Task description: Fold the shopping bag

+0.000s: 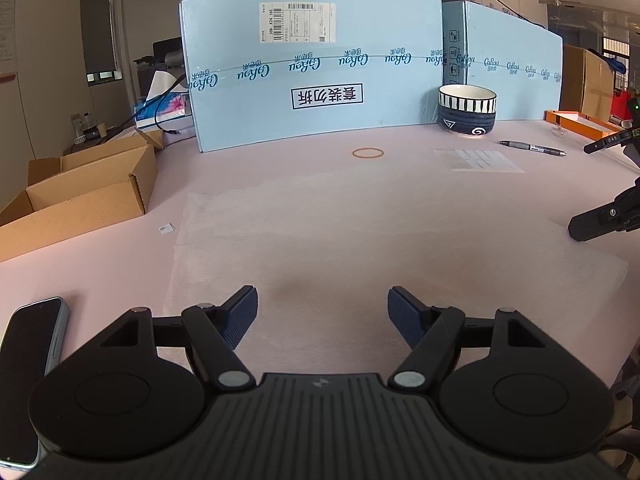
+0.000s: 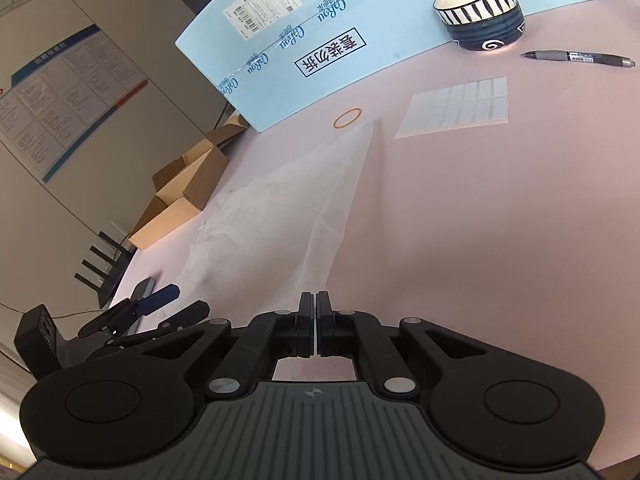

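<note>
- The shopping bag point(image 1: 360, 240), thin, white and translucent, lies spread flat on the pink table point(image 1: 480, 200), in front of a pale blue carton point(image 1: 320, 80).
- The left claw point(image 1: 322, 312) hovers over the bag's near edge with its jaws wide apart and nothing between them.
- The right claw point(image 2: 315, 300) has its jaws pressed together at the bag's right edge; it seems to pinch the film, though the material is too faint to be sure.
- A striped bowl point(image 1: 467, 110), a pen point(image 1: 532, 147), a rubber band point(image 1: 368, 153) and a label sheet point(image 2: 456, 106) lie beyond the bag.
- An open cardboard box point(image 1: 80, 196) and a phone point(image 1: 28, 376) sit to the left.
</note>
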